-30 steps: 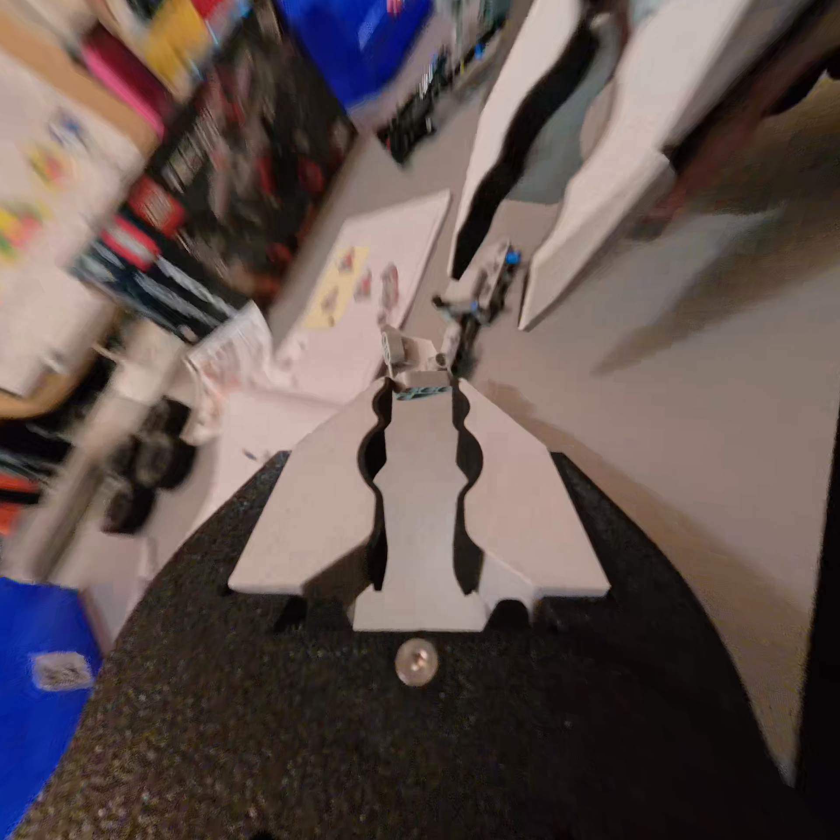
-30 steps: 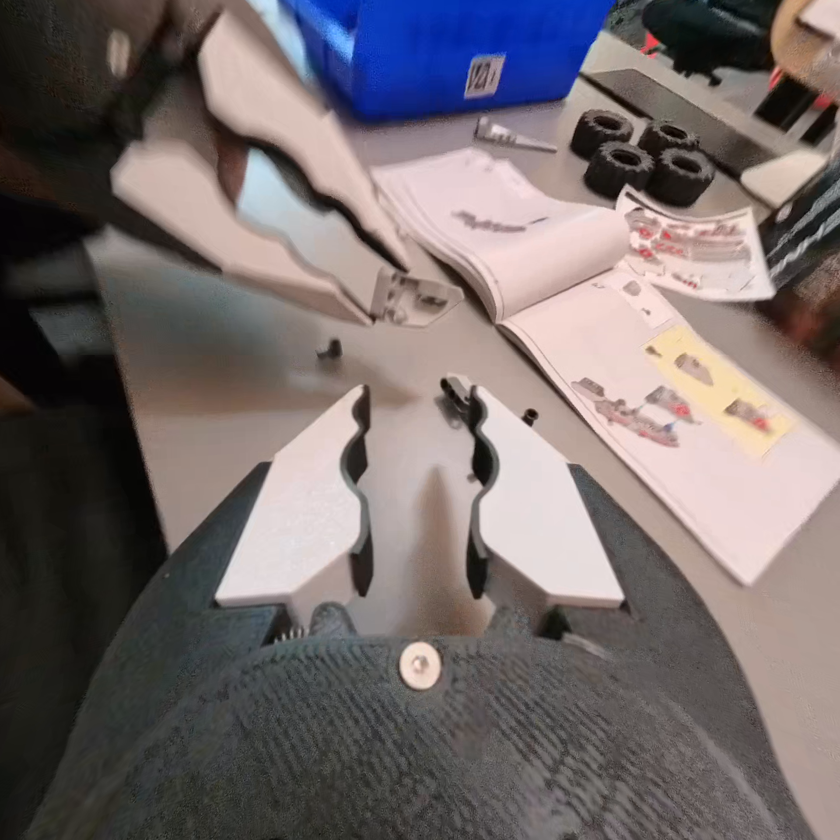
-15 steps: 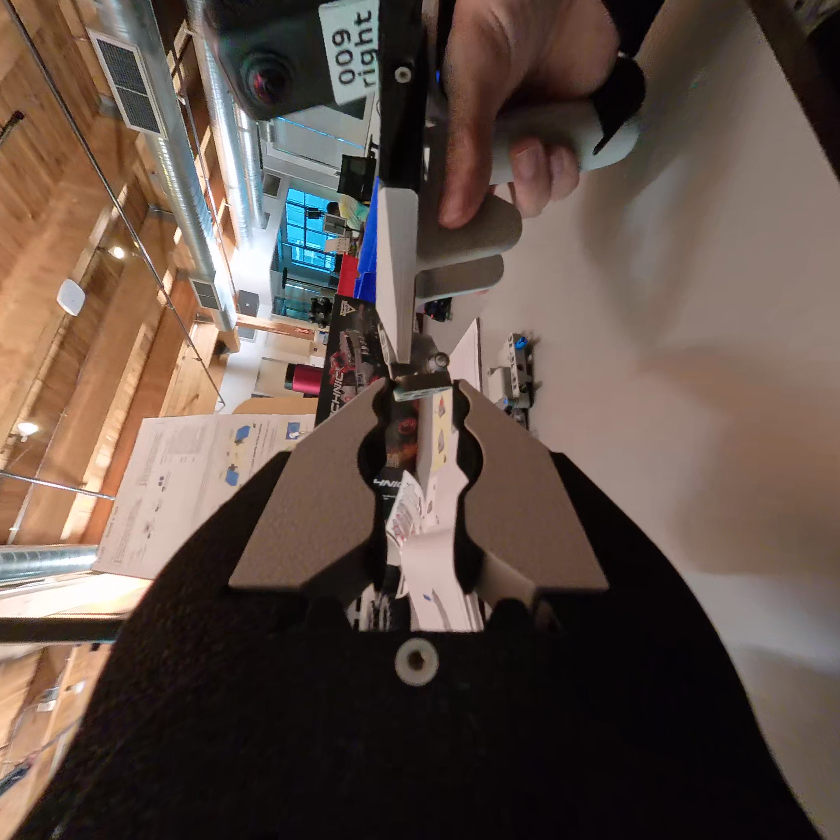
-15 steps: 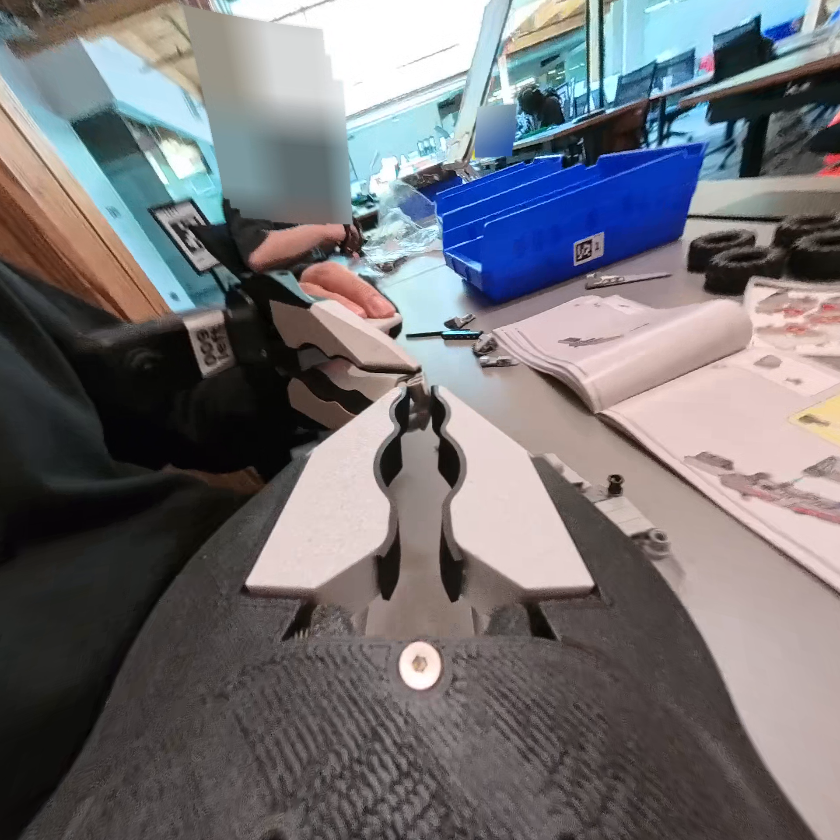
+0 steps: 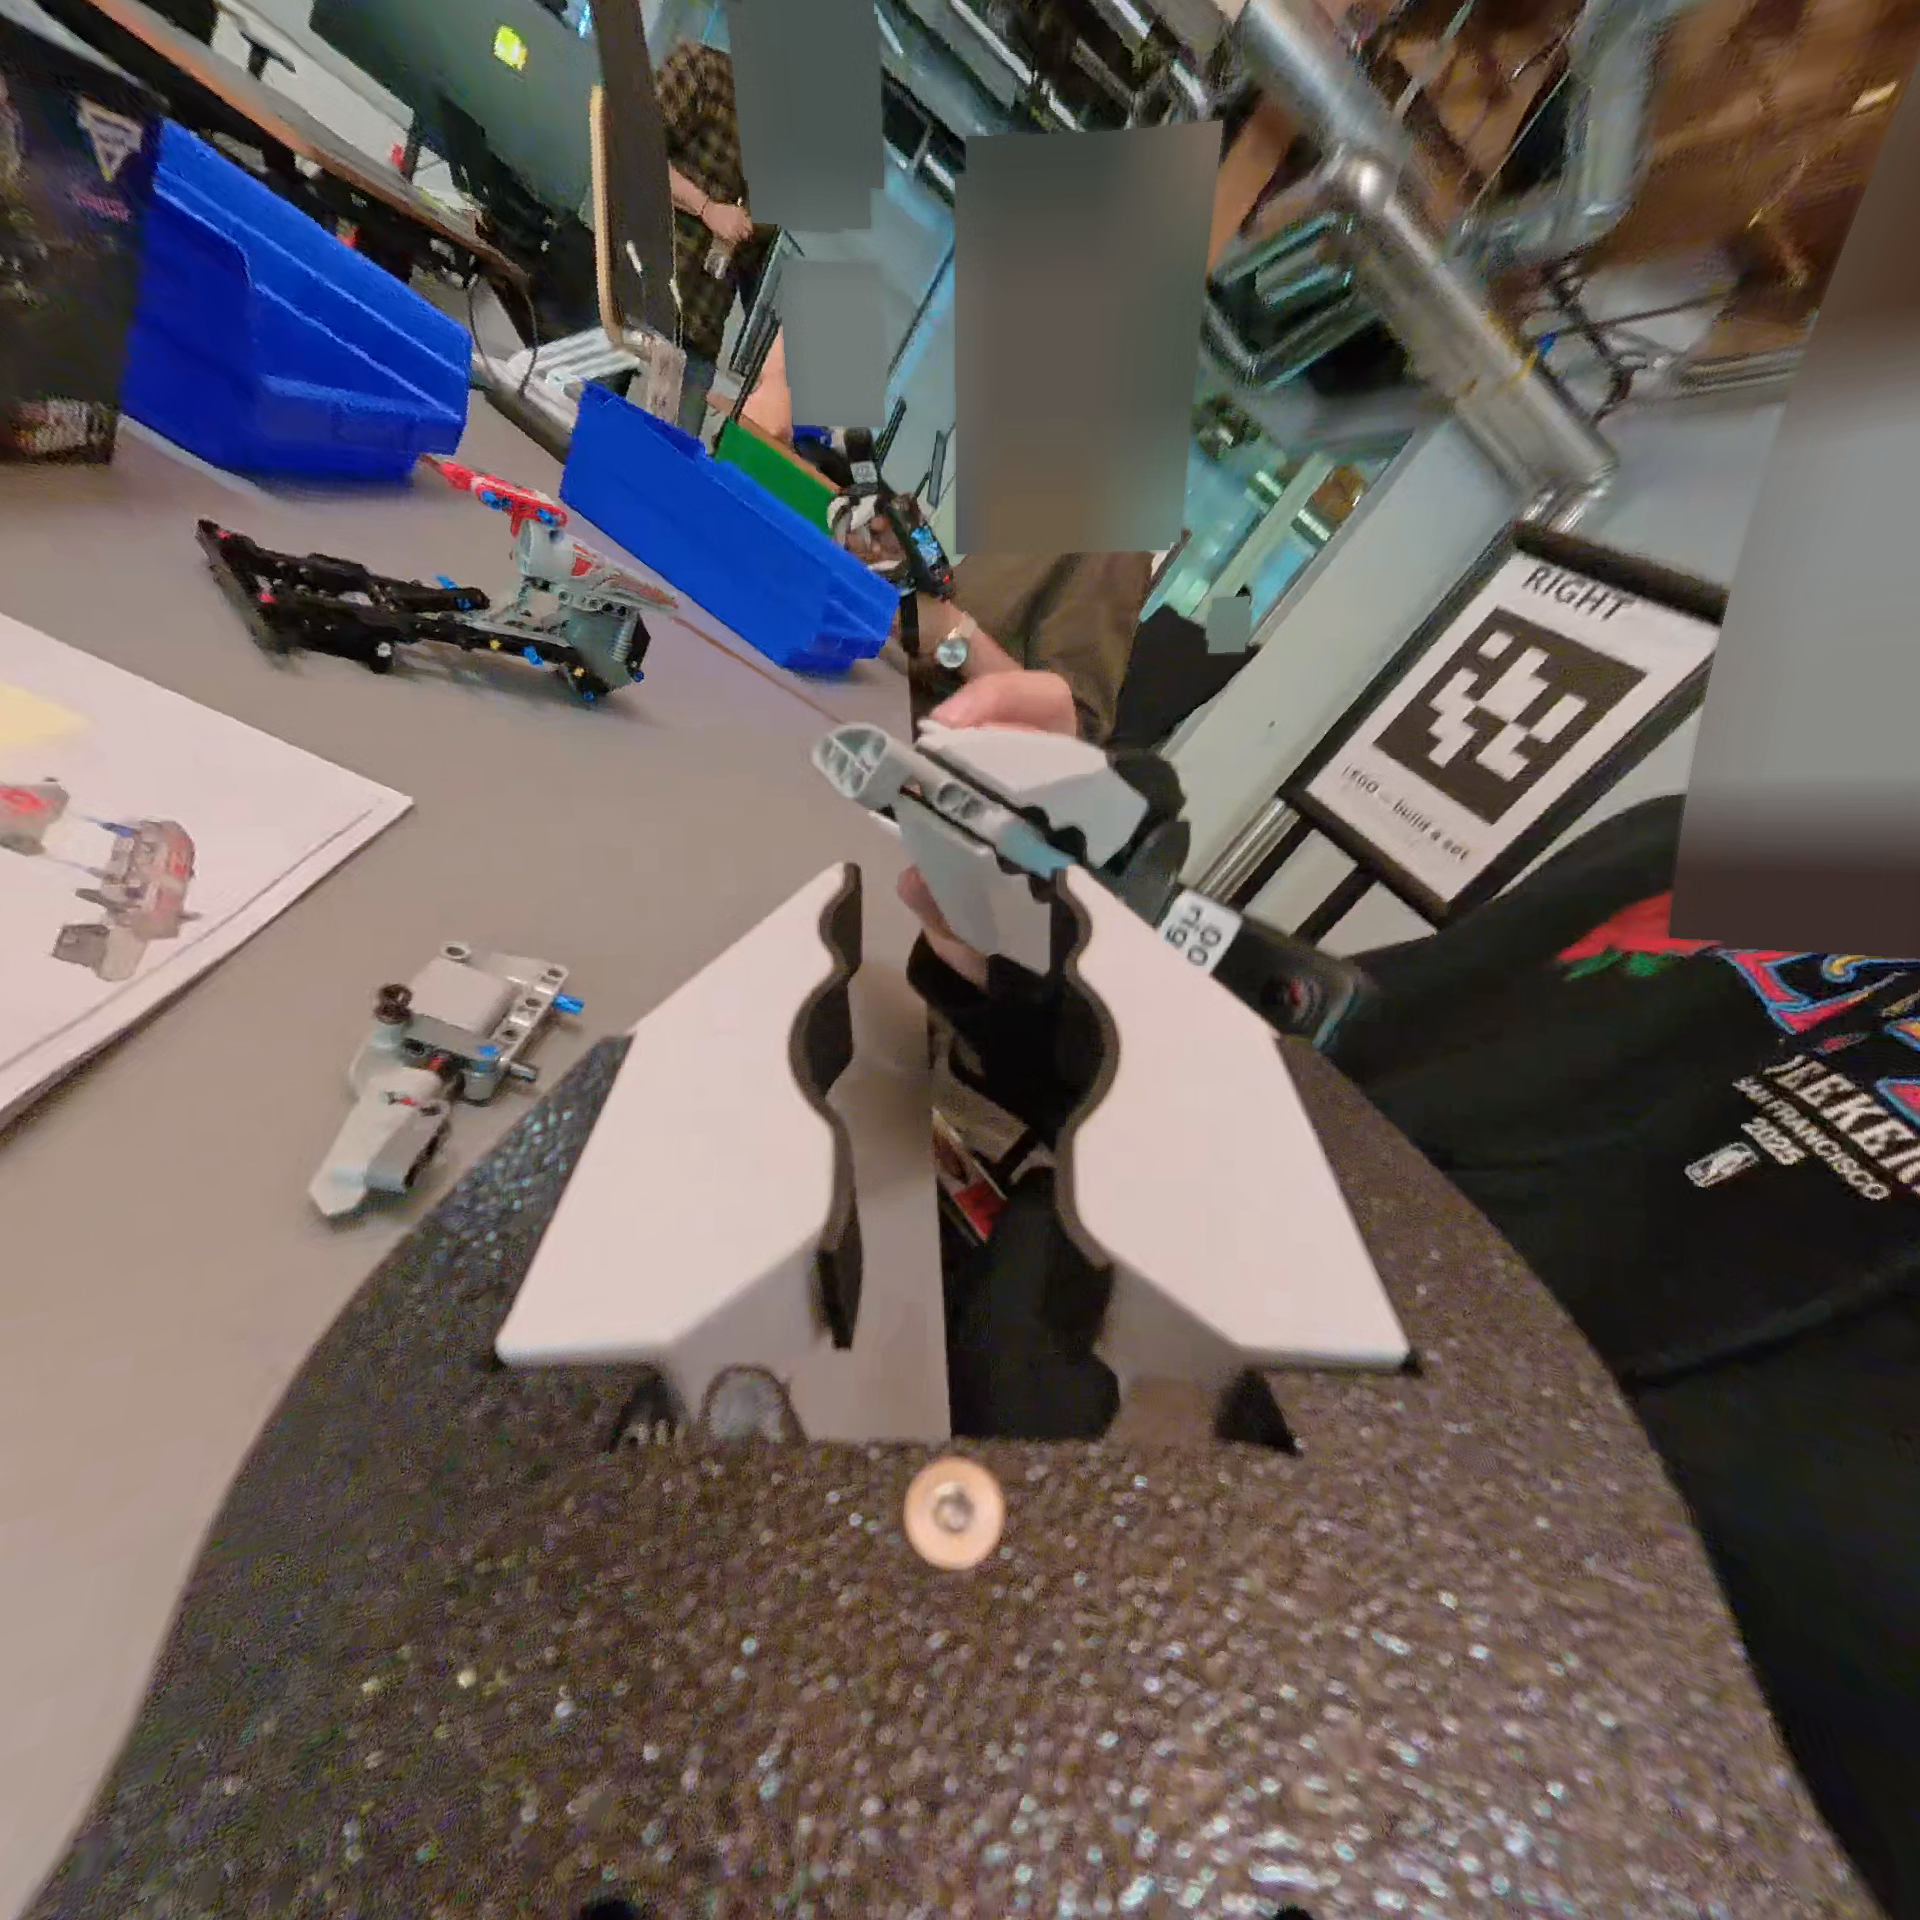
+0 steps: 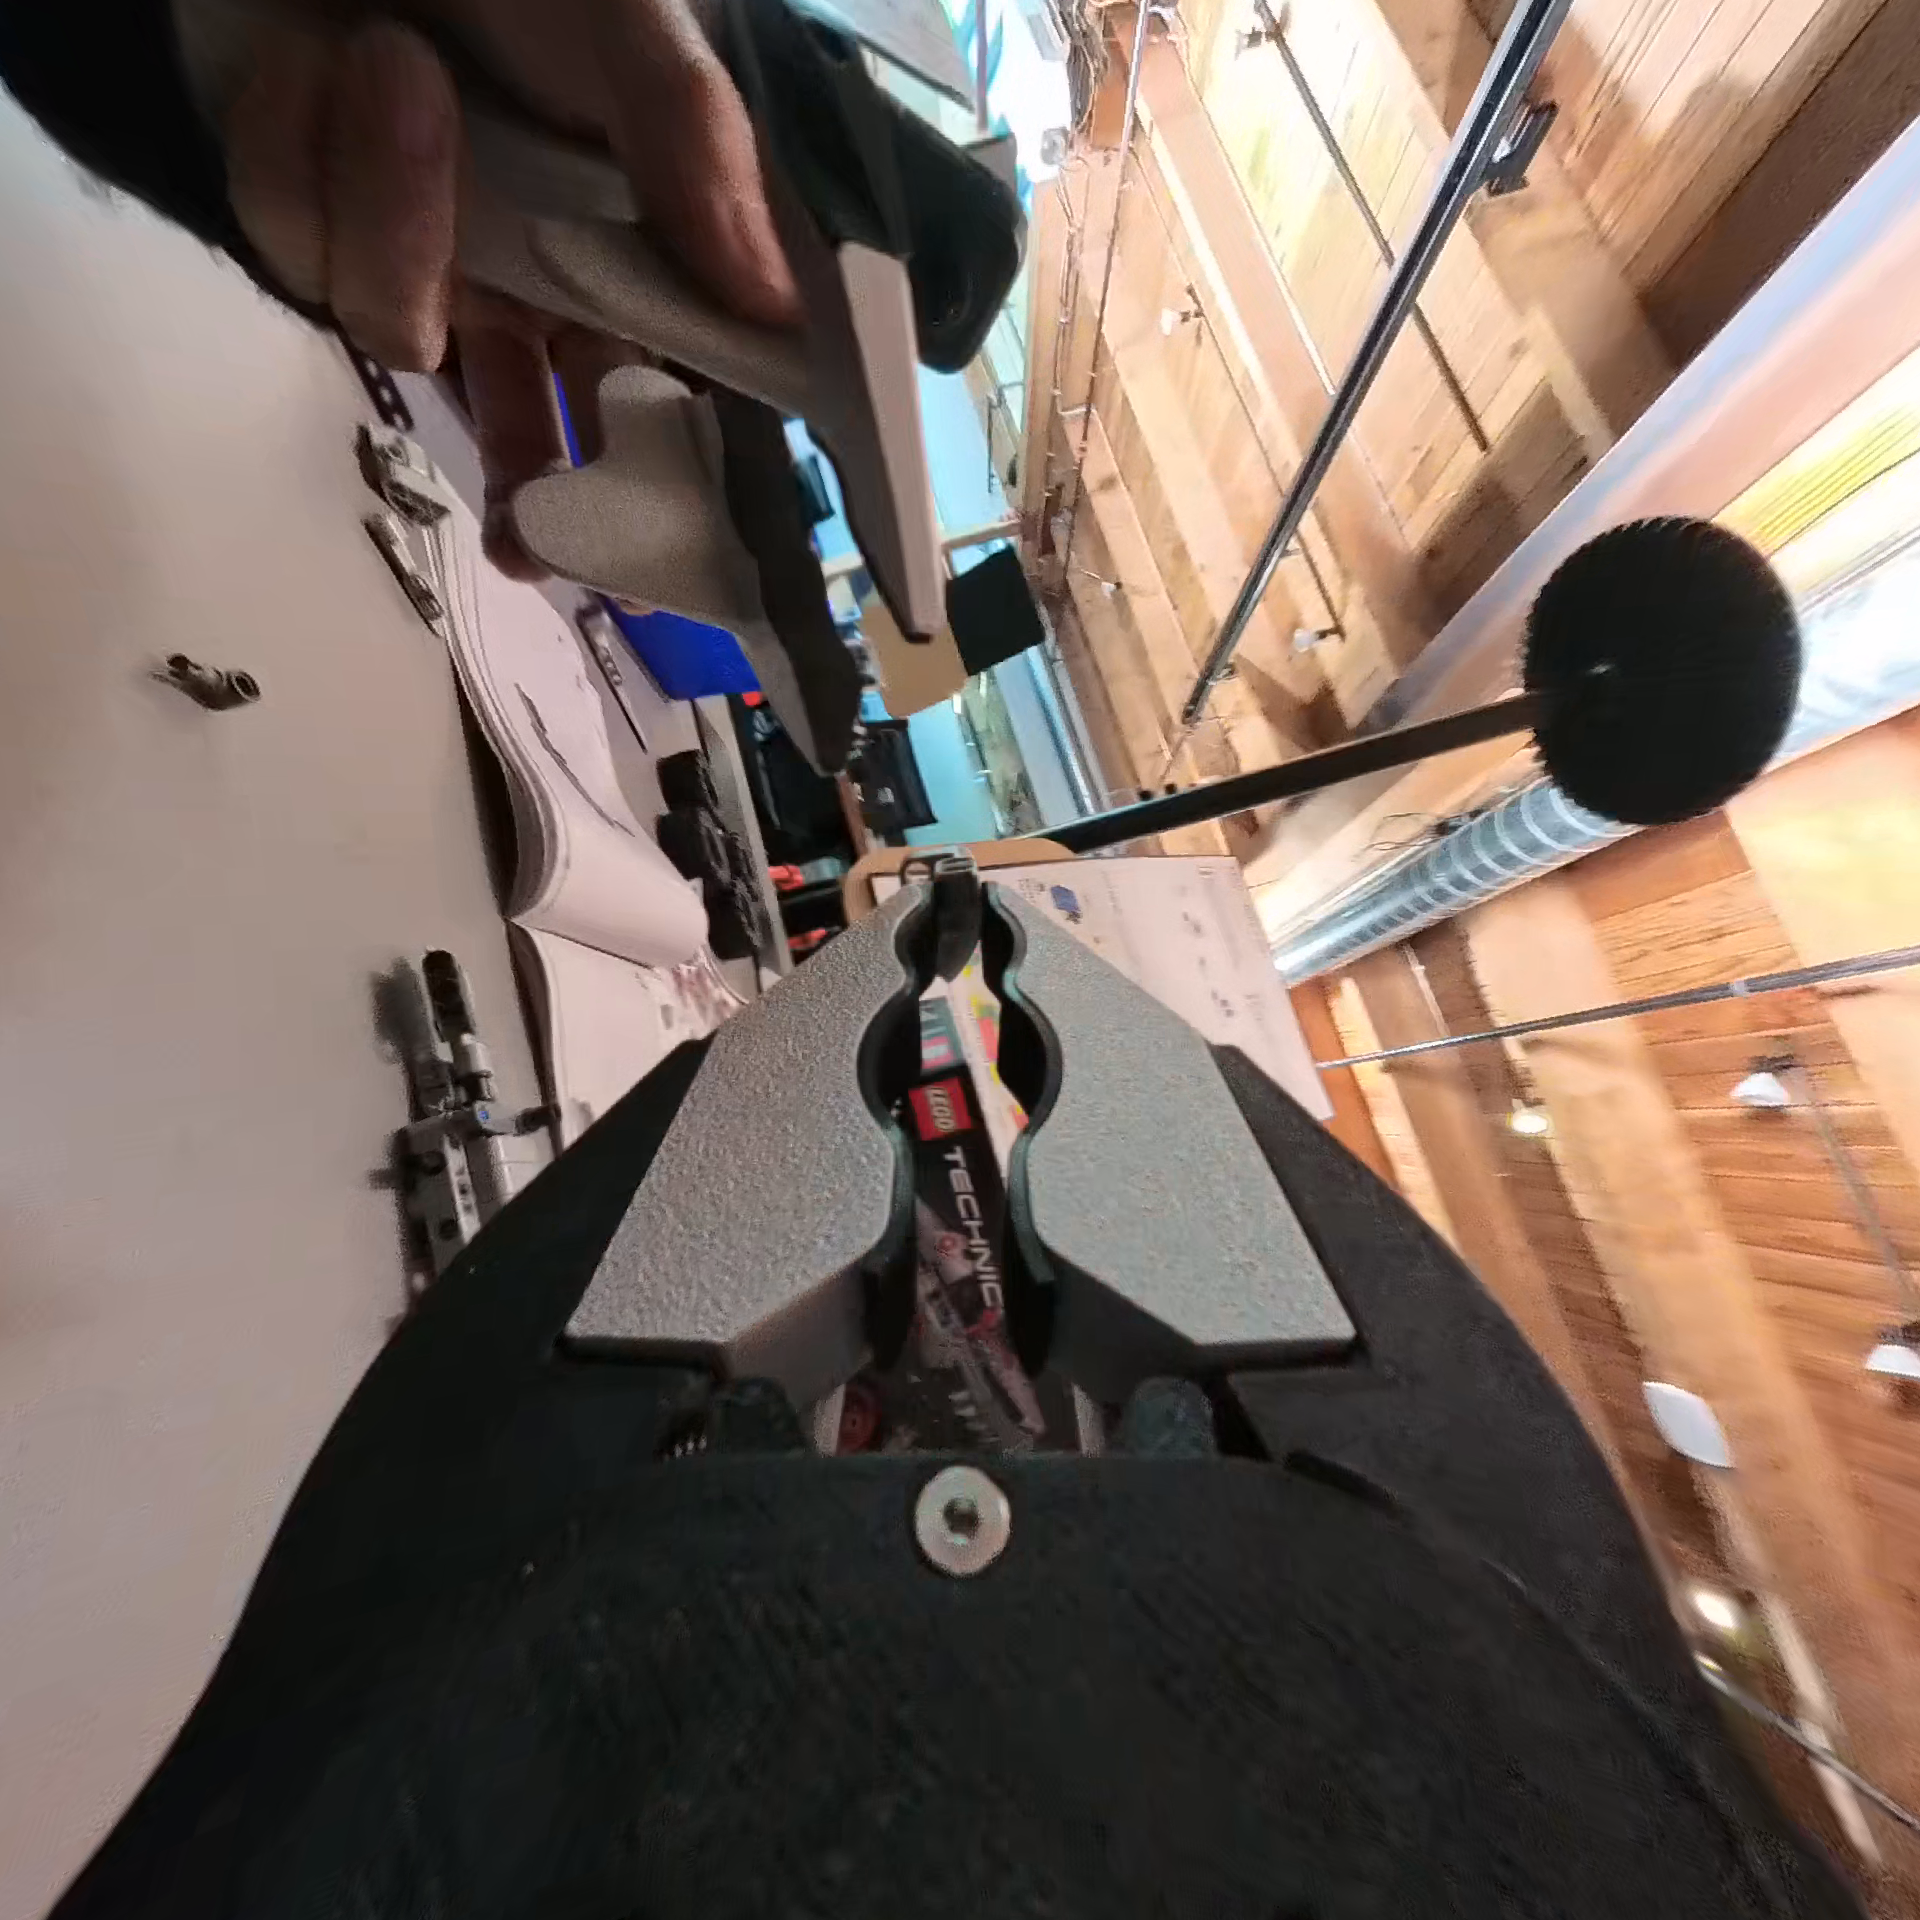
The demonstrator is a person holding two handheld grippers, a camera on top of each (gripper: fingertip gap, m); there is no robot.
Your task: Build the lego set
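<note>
My left gripper is open with nothing between its pads. Just beyond its tips, my right gripper is shut on a small grey lego piece, a ribbed end with pin holes that sticks out past the fingertips. In the right wrist view the piece looks dark against the light, pinched at the very tips. The left gripper's fingers show at the top of the right wrist view, spread apart and held by a hand. Both grippers are above the grey table.
On the table lie an open instruction booklet, a small grey sub-assembly, a black chassis build and blue bins. Black tyres lie beyond the booklet. A marker sign and a person's black shirt are to the right. The grippers are tip to tip, or close to it.
My left gripper held the grey piece, my right gripper closed on it, and now the left has opened and let go. The piece has passed to the right gripper.
</note>
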